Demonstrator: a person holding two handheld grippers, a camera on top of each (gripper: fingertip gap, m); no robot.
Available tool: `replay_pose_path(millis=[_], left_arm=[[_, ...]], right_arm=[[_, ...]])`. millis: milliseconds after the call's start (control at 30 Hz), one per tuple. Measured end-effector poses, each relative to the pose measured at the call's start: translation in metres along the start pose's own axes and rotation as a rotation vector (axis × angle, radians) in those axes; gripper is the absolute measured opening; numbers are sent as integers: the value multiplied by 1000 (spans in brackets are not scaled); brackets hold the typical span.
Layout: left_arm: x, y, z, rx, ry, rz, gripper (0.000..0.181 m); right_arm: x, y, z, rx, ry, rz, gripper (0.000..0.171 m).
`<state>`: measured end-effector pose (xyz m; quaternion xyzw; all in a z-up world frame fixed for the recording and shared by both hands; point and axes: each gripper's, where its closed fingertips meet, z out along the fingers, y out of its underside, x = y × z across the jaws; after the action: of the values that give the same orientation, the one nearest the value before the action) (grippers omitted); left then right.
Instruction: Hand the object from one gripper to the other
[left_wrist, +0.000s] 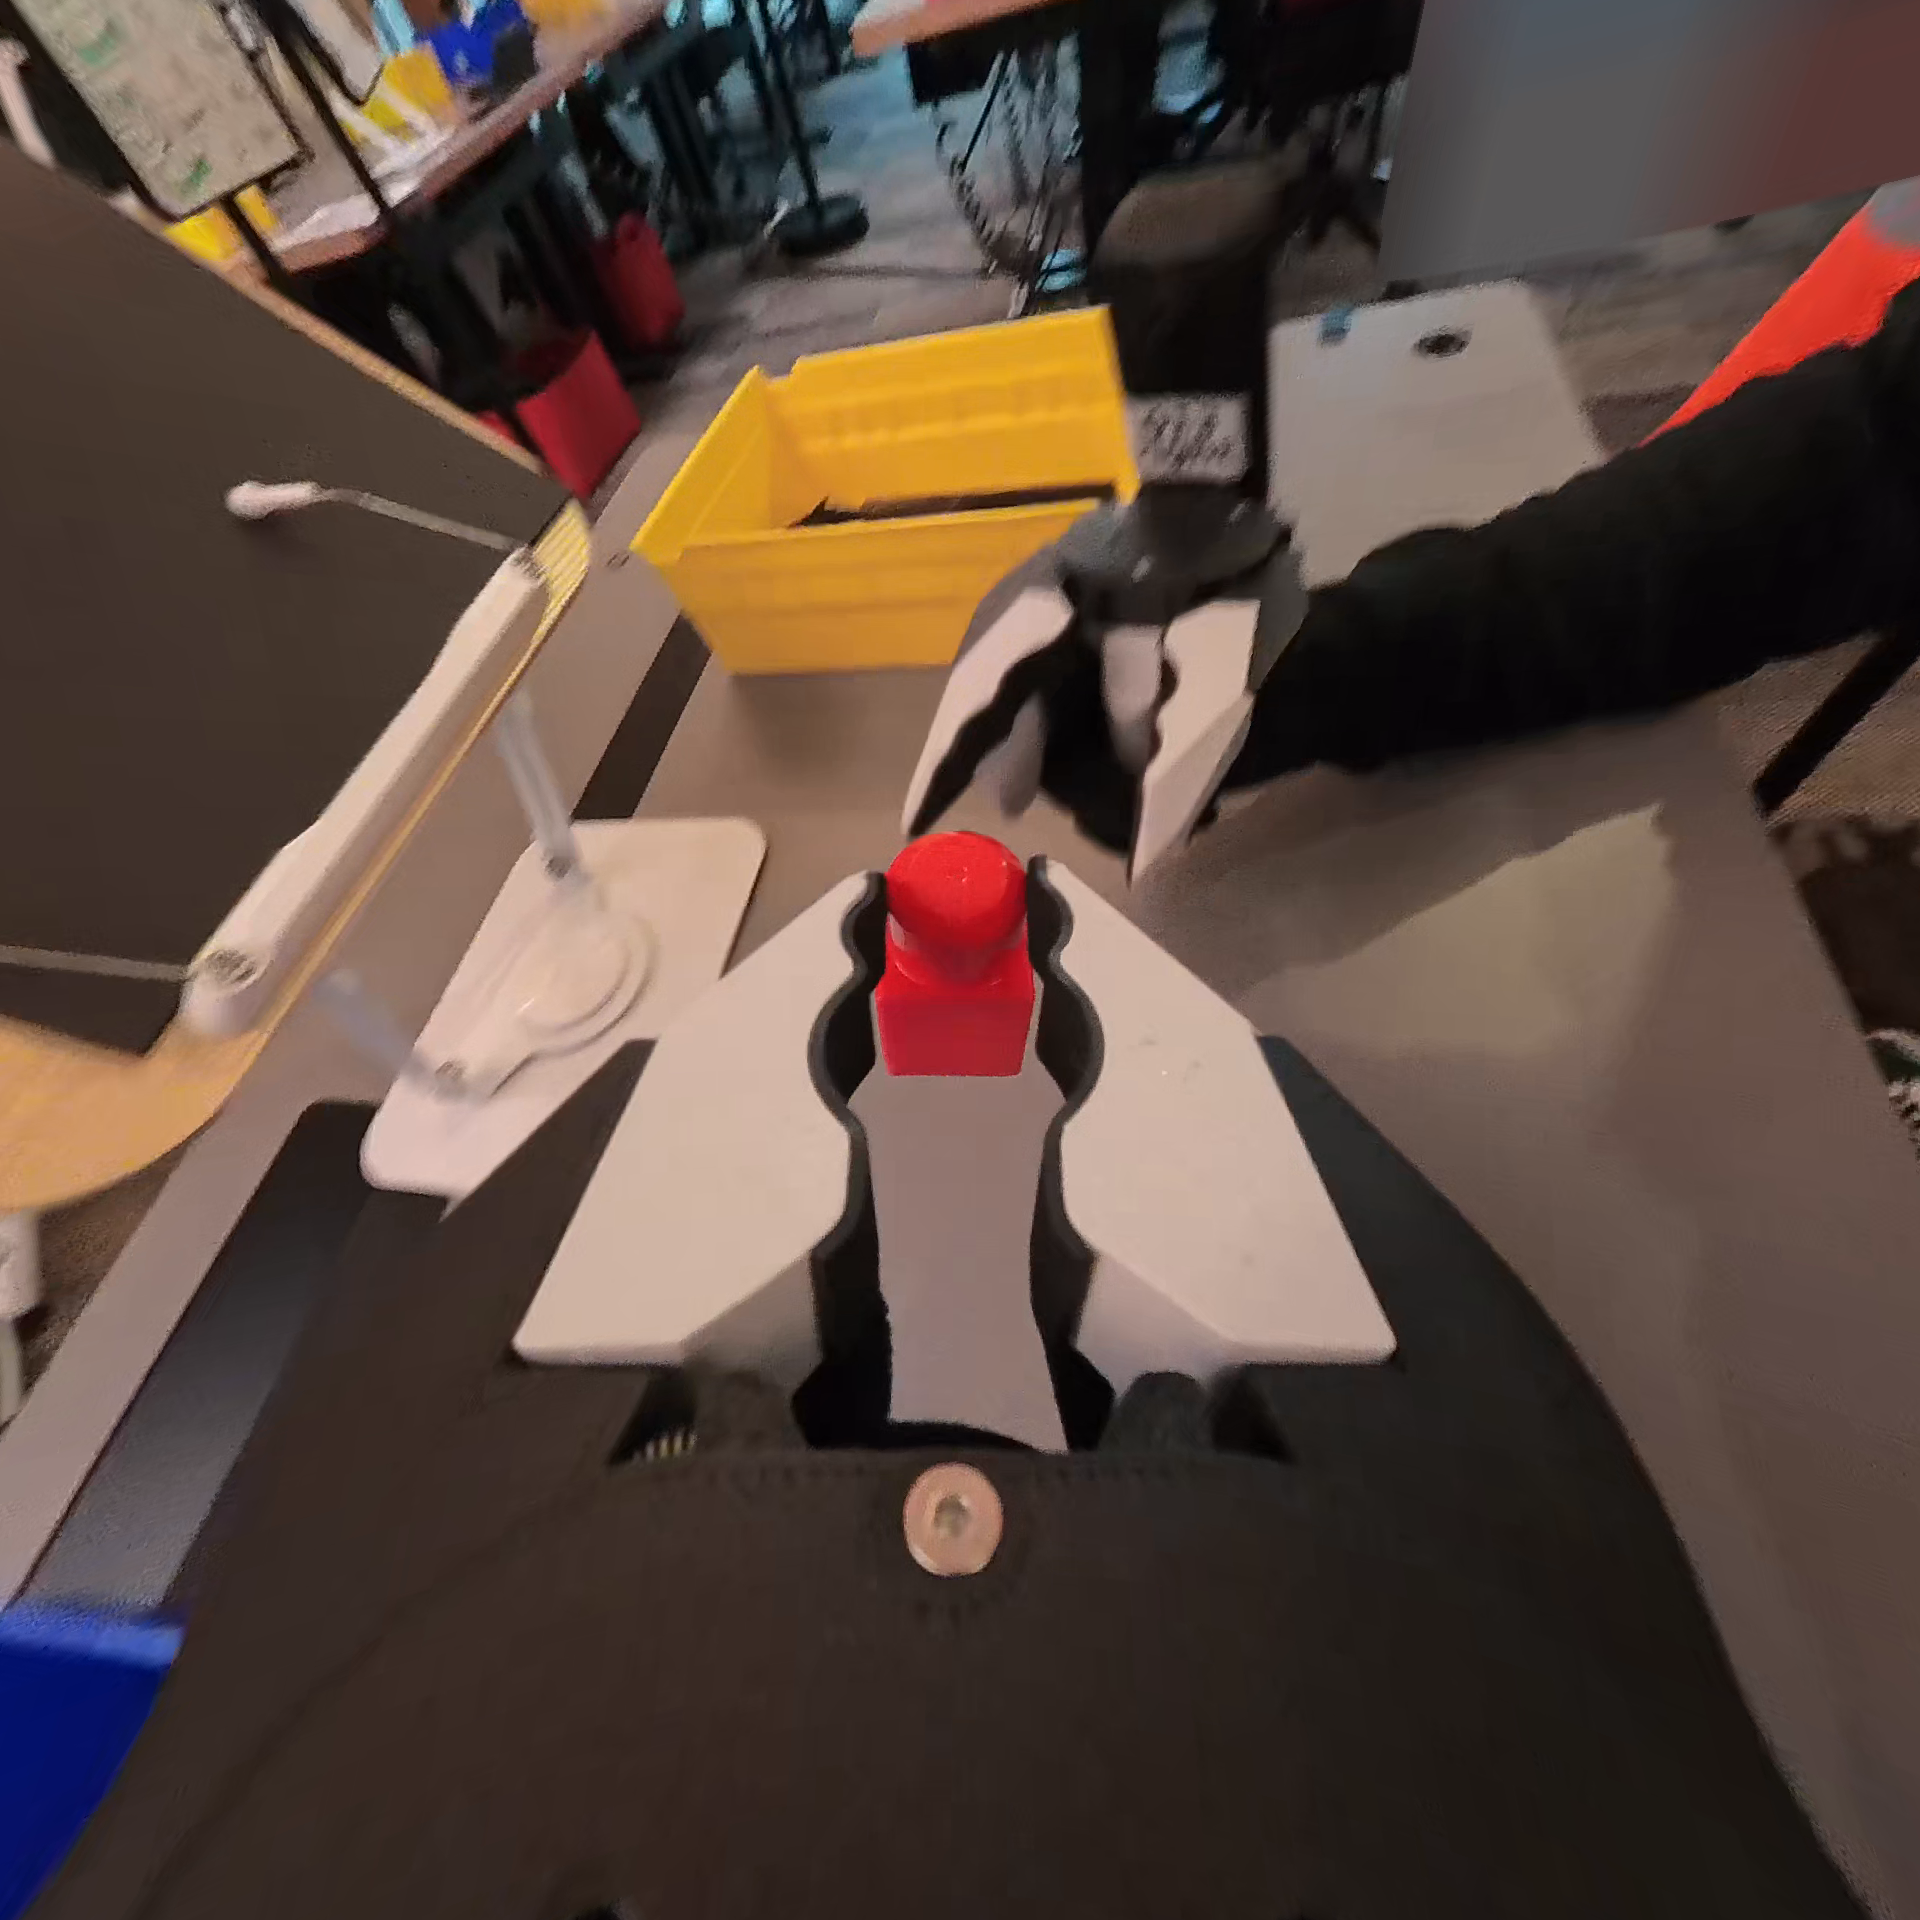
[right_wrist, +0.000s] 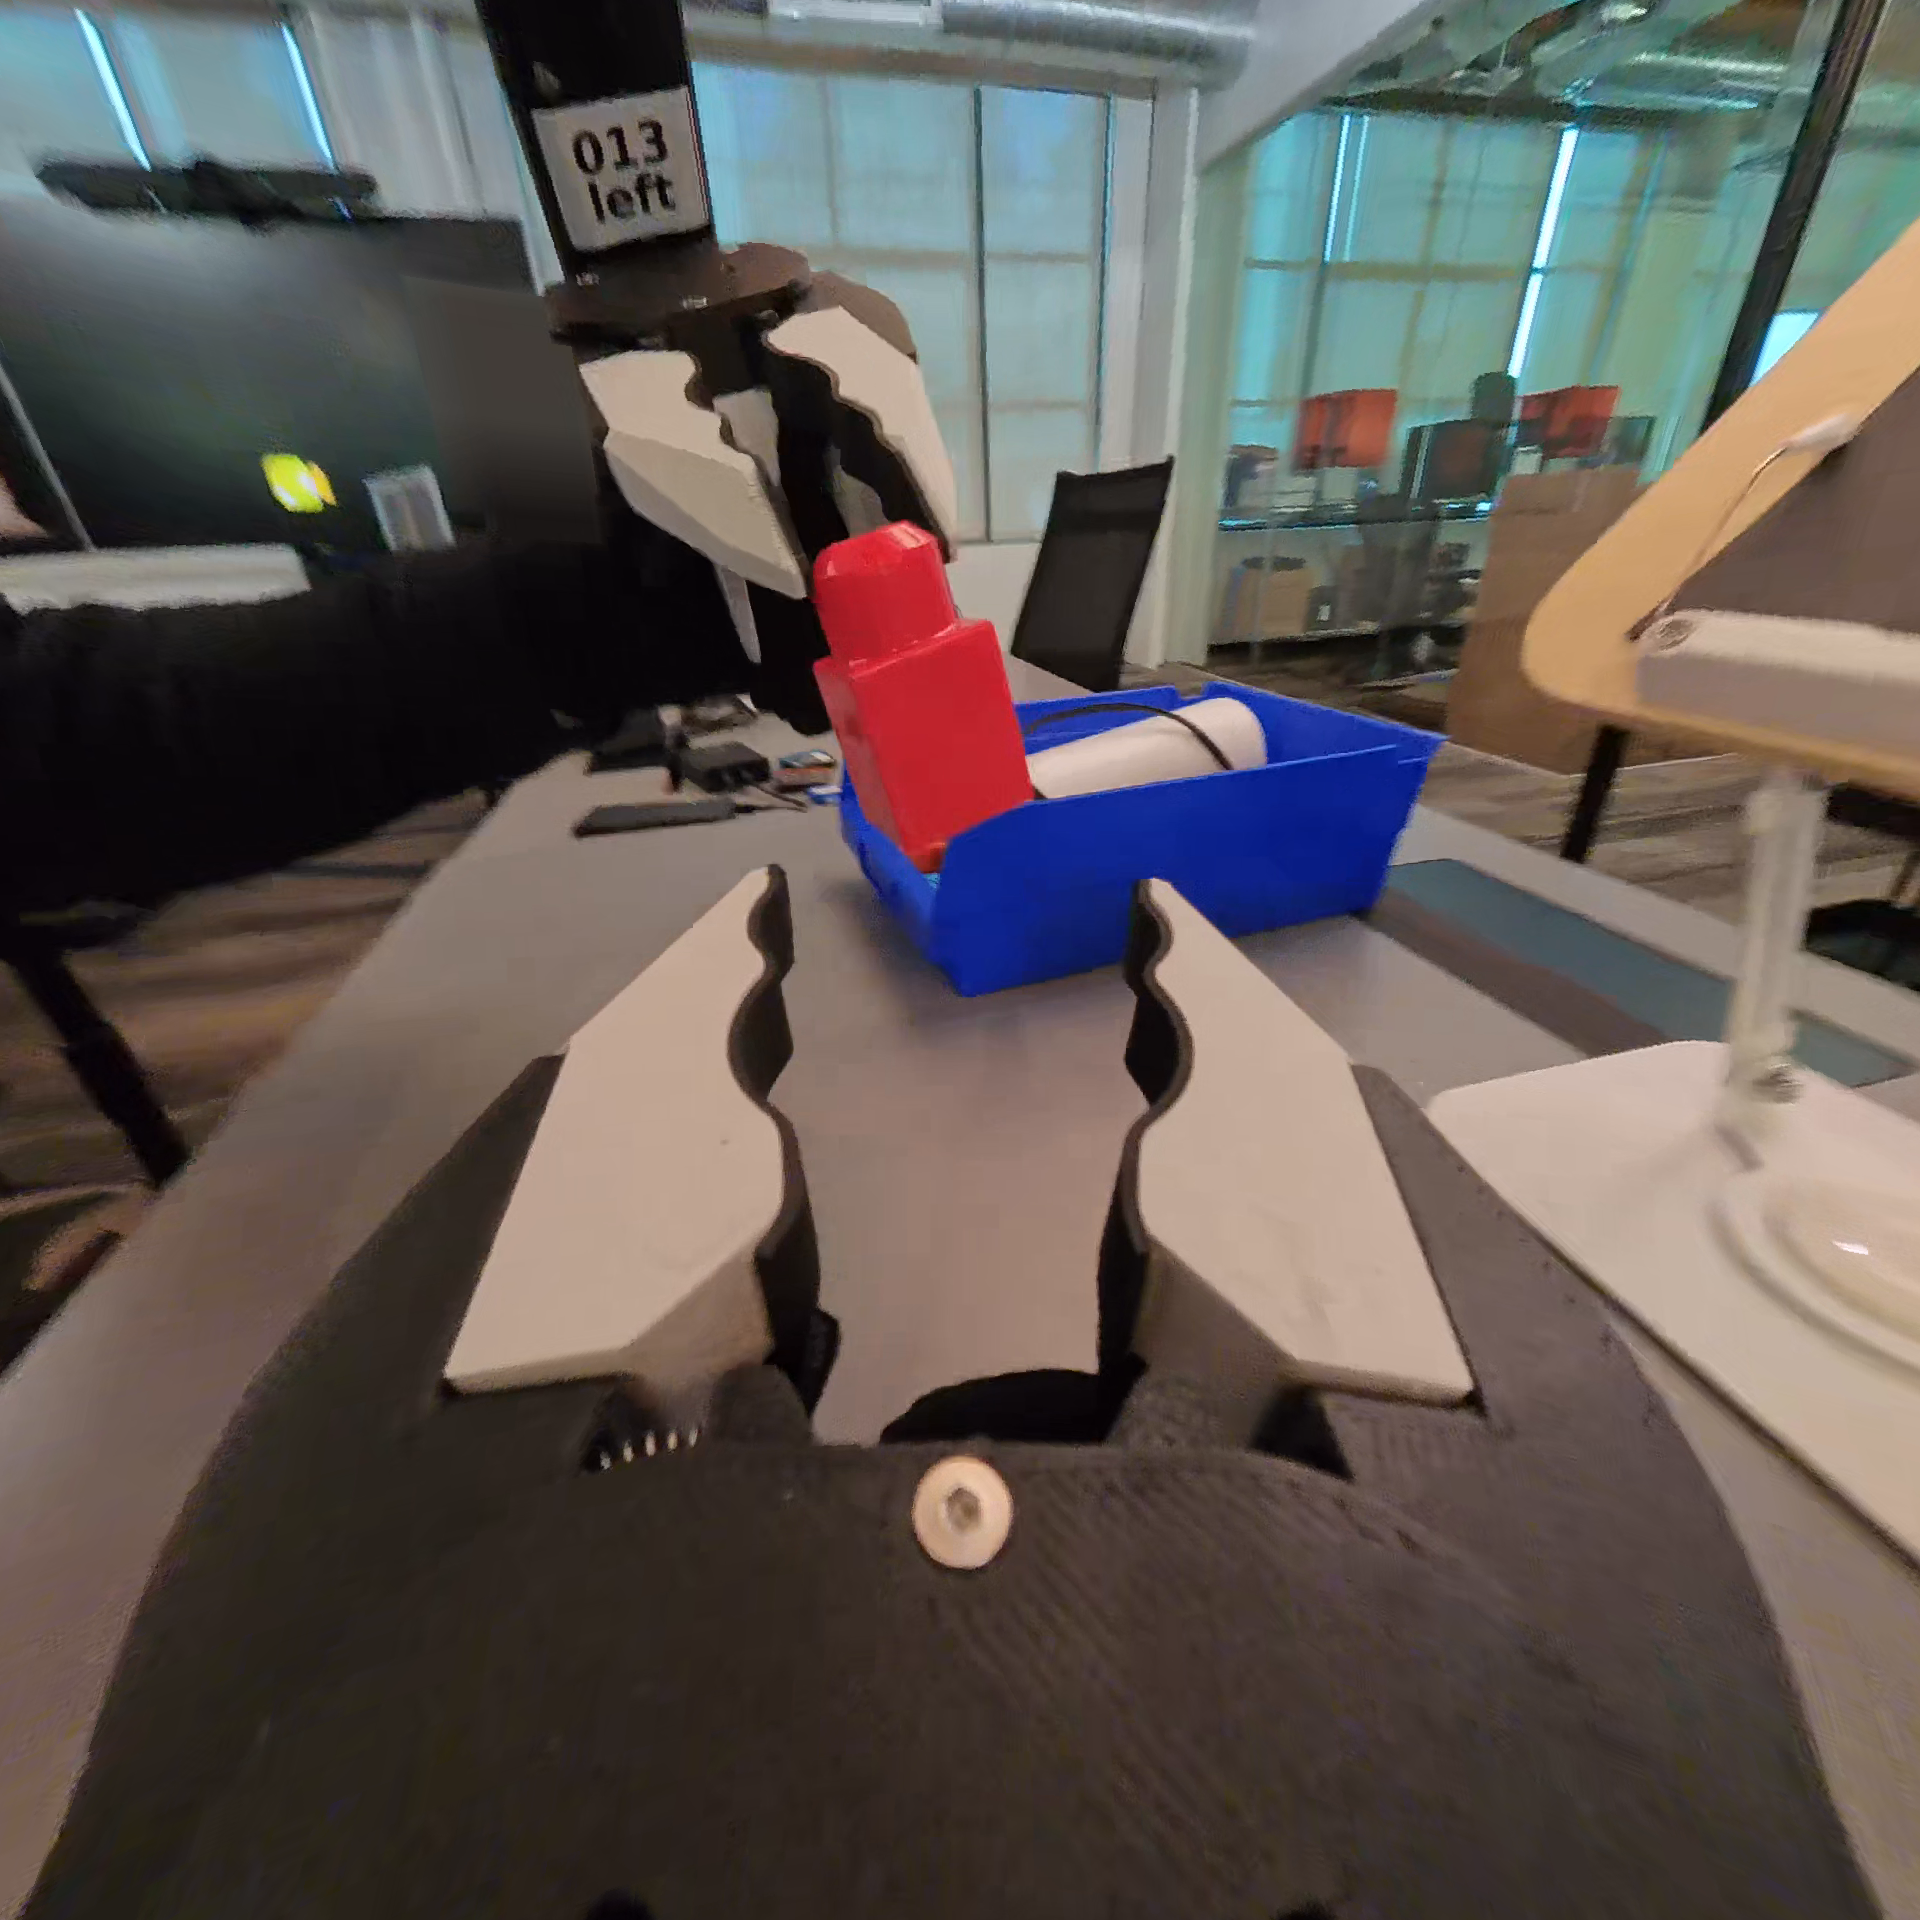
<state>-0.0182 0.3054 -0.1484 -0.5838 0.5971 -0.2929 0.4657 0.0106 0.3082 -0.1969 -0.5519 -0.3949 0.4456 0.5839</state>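
Note:
The object is a red block with a round cap (left_wrist: 956, 997). My left gripper (left_wrist: 956, 883) is shut on it near the fingertips, with the cap pointing forward. In the right wrist view the left gripper (right_wrist: 862, 561) hangs down from above and holds the red block (right_wrist: 914, 717) tilted, above the near end of a blue bin. My right gripper (right_wrist: 958, 888) is open and empty, a short way in front of and below the block. In the left wrist view the right gripper (left_wrist: 1029, 831) sits just beyond the cap, jaws apart, held by a black-sleeved arm.
A yellow bin (left_wrist: 831, 592) stands on the grey table (left_wrist: 1455, 1039) behind the right gripper. The blue bin (right_wrist: 1195, 862) holds a white cylinder (right_wrist: 1143, 753). A white stand with a flat base (left_wrist: 582, 977) and a tilted board stands at the table's side (right_wrist: 1662, 1195). One gripper's finger ends stand about 7 cm off the other's.

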Motion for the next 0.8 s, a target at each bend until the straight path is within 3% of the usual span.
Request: replay_pose_path(millis=[100, 267, 367, 500, 667, 800], left_arm=[[19, -14, 20, 84, 69, -31, 25], [29, -22, 39, 171, 124, -75, 25], [34, -28, 44, 220, 141, -87, 25], [35, -31, 48, 255, 144, -104, 25], [23, -24, 45, 254, 99, -172, 25], [5, -9, 47, 188, -3, -293, 55]], right_arm=[[-8, 10, 1, 12, -39, 69, 68], [-17, -10, -9, 115, -126, 106, 56], [-16, -15, -16, 149, -152, 133, 38], [-19, -13, -18, 142, -178, 137, 36], [-6, -12, -22, 75, -65, 32, 34], [18, 1, -27, -92, 151, -225, 34]])
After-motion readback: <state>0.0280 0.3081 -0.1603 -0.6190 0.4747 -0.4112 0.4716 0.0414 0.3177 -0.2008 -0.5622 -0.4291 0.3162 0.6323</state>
